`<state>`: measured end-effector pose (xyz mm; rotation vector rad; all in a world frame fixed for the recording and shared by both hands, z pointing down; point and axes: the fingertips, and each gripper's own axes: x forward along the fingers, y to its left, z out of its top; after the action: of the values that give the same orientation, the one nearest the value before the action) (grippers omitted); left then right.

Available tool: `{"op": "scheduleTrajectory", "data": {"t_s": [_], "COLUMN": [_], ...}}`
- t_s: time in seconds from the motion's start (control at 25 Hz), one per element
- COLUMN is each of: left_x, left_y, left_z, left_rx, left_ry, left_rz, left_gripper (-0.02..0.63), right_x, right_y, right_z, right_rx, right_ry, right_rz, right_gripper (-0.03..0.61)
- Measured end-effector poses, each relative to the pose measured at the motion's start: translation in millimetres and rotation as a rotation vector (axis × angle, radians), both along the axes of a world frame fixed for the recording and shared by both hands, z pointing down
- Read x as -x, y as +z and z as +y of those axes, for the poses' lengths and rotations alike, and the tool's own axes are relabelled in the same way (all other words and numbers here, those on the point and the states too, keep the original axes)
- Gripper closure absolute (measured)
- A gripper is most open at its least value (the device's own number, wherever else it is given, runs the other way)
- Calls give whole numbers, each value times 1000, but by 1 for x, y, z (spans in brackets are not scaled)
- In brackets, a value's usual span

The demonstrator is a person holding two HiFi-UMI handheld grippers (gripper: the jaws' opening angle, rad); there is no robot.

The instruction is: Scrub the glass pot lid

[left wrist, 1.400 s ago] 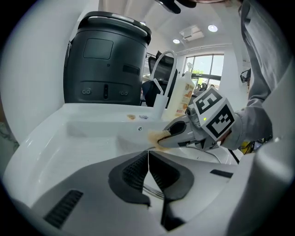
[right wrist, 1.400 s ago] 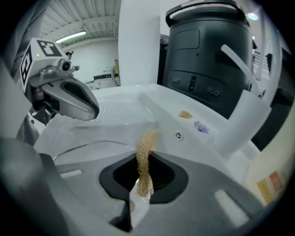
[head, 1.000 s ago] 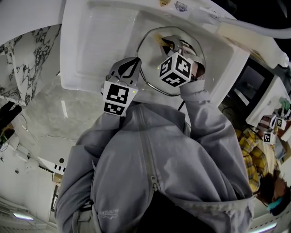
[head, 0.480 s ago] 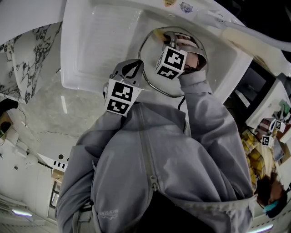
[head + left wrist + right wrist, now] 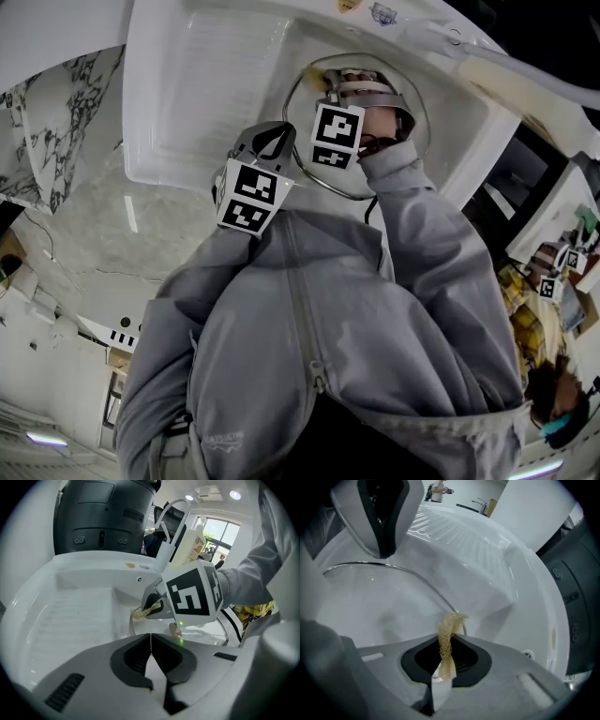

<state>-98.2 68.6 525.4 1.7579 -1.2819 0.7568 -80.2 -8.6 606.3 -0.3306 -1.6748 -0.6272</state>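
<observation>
White sink (image 5: 187, 94), marble counter (image 5: 94, 225) alongside; black appliance (image 5: 103, 517) behind sink.

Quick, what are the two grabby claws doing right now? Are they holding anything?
Left gripper: shut, tips at the rim of the glass lid; a grip on it cannot be told.
Right gripper: shut on a tan fibrous scrubber.

white sink (image 5: 187, 94); tan scrubber (image 5: 447, 634); clear glass lid (image 5: 370, 606), silver-edged; grey jacket (image 5: 309, 319); white marble counter (image 5: 56, 141), dark veins.

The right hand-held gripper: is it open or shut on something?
Shut: the right hand-held gripper pinches a tan fibrous scrubber between its jaws, the tuft poking out by the glass lid.
</observation>
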Motion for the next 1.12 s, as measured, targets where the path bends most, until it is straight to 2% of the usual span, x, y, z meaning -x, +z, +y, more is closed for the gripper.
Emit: {"op": "scheduleTrajectory", "data": {"t_s": [0.32, 0.64, 1.12], "left_x": [-4, -3, -3], "left_y": [7, 13, 15], "left_z": [4, 7, 6], "left_rx": [49, 82, 73], "left_ry": [62, 96, 105], "left_rz": [-46, -78, -107], "left_gripper": [606, 606, 606], "right_x": [1, -10, -44], "right_y": [-11, -27, -58], "right_z": [31, 65, 114], "right_rx": [-4, 32, 249], "right_ry": [-111, -189, -259], "right_rz": [-17, -27, -8], "right_gripper": [546, 546, 546]}}
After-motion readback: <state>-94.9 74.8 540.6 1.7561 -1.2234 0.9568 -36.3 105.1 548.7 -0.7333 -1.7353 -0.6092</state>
